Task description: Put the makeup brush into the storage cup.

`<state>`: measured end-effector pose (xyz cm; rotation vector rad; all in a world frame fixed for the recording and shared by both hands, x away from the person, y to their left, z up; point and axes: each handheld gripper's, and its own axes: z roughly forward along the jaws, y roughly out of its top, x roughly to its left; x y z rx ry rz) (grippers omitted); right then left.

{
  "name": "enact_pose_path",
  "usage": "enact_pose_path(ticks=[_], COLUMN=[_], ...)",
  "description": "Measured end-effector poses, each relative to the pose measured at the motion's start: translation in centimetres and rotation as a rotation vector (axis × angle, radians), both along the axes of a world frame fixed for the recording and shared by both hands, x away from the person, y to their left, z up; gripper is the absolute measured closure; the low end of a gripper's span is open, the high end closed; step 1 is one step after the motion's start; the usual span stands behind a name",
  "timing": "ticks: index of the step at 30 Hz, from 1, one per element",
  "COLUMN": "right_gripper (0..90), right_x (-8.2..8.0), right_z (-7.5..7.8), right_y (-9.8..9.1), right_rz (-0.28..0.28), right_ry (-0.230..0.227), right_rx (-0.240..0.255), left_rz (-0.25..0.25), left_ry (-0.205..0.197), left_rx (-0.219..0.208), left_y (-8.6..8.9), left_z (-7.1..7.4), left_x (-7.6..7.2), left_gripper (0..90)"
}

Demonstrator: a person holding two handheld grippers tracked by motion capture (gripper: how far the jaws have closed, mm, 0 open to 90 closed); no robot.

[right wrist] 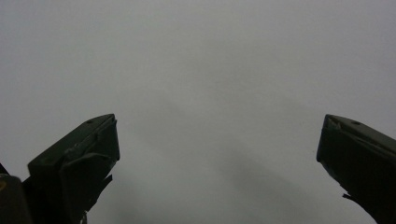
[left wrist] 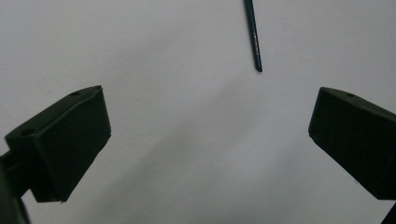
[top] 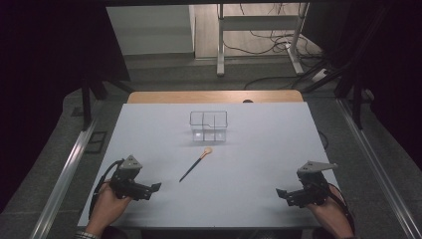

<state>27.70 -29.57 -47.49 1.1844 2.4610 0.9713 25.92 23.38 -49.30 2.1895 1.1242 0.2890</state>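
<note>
A slim brush (top: 194, 166) with a dark handle and a tan head lies diagonally on the white table (top: 268, 144), just in front of a clear compartmented box (top: 208, 125). My left gripper (top: 153, 190) rests near the table's front left, held by a hand, open, its jaws pointing right toward the brush. In the left gripper view the brush handle's tip (left wrist: 254, 42) lies ahead of the wide-apart jaws of the left gripper (left wrist: 210, 121), which hold nothing. My right gripper (top: 281, 194) sits at the front right, open and empty; the right gripper (right wrist: 217, 140) faces bare tabletop.
A wooden strip (top: 214, 96) runs along the table's far edge. Beyond it stand the metal legs of a desk (top: 220, 45) with cables on the floor. Metal rails (top: 69, 164) flank the table on both sides.
</note>
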Motion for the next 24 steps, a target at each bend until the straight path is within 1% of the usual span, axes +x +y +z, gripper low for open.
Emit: enact_pose_path(ticks=[3, 5, 8, 13, 18, 24], right_gripper=[0.0, 0.0, 0.0, 0.0, 0.0, 0.0], right_x=[0.0, 0.0, 0.1, 0.2, 0.2, 0.3], right_z=[0.0, -0.1, -0.2, -0.3, -0.3, -0.5], right_y=[0.0, 0.0, 0.0, 0.0, 0.0, 0.1], right_rz=[0.001, -0.001, -0.001, -0.001, 0.001, 0.001], right_ry=[0.002, 0.002, -0.004, 0.006, 0.007, 0.011], right_rx=[-0.003, -0.002, -0.001, -0.003, -0.008, -0.013], left_rz=[-0.005, -0.006, -0.004, 0.006, 0.003, -0.007], left_ry=[0.005, 0.008, 0.007, 0.006, 0.006, 0.021], left_rx=[-0.005, 0.0, 0.003, 0.001, 0.012, 0.02], left_y=[-0.2, -0.2, -0.3, -0.3, -0.5, -1.0], left_z=[0.0, 0.0, 0.1, 0.2, 0.3, 0.3], left_x=[0.2, 0.4, 0.6, 1.1, 1.5, 2.1], left_gripper=[0.0, 0.0, 0.0, 0.0, 0.0, 0.0])
